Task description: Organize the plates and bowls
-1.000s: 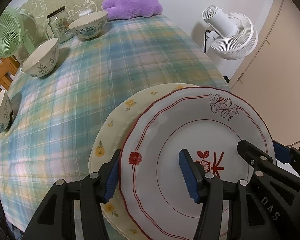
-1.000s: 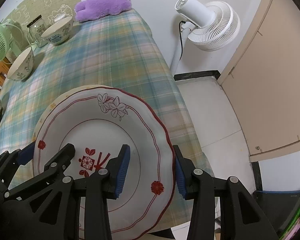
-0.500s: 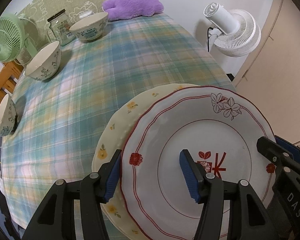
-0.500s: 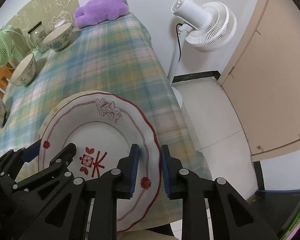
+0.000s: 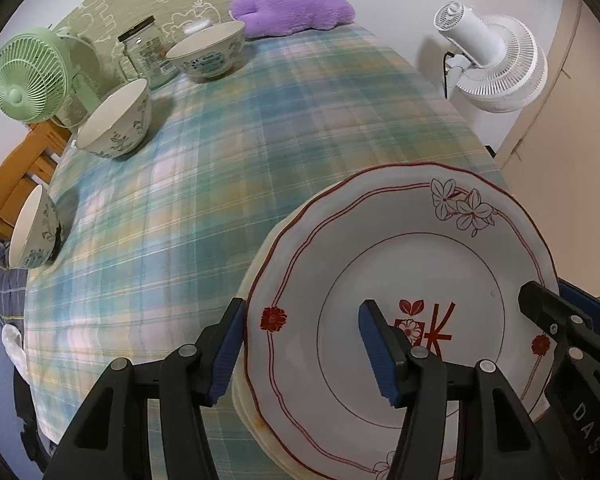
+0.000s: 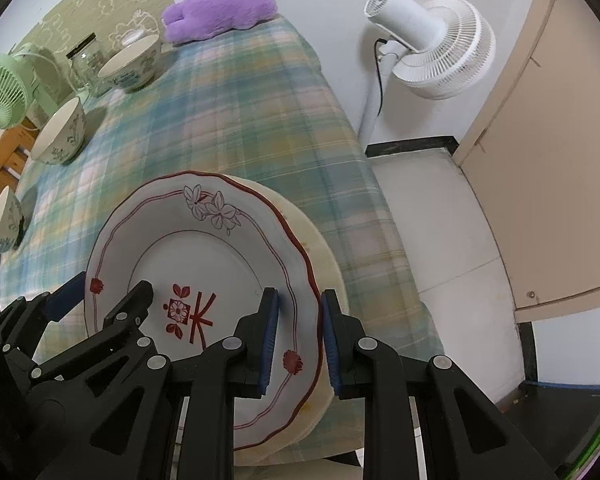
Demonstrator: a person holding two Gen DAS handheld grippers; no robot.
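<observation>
A white plate with a red rim and flowers (image 5: pixel 412 264) (image 6: pixel 204 256) lies on a cream plate (image 6: pixel 320 248) near the front right of the plaid table (image 5: pixel 260 120). My right gripper (image 6: pixel 299 300) is shut on the red-rimmed plate's right rim, its outer pad against the cream plate's edge. My left gripper (image 5: pixel 300 312) stands open astride the left rim, one pad outside the plates, the other over the well. Three patterned bowls (image 5: pixel 206 50) (image 5: pixel 114 120) (image 5: pixel 32 232) stand along the far left side.
A green desk fan (image 5: pixel 28 74) and a glass jar (image 5: pixel 146 54) stand at the back left, a purple plush (image 5: pixel 296 6) at the far end. Off the table's right edge are a white floor fan (image 6: pixel 432 48) and a beige door (image 6: pixel 548 184). A wooden chair (image 5: pixel 16 168) is at the left.
My right gripper's jaws have closed from wide apart onto the plate's right rim. The red-rimmed plate now covers more of the cream plate on the left. The left gripper's opening is unchanged.
</observation>
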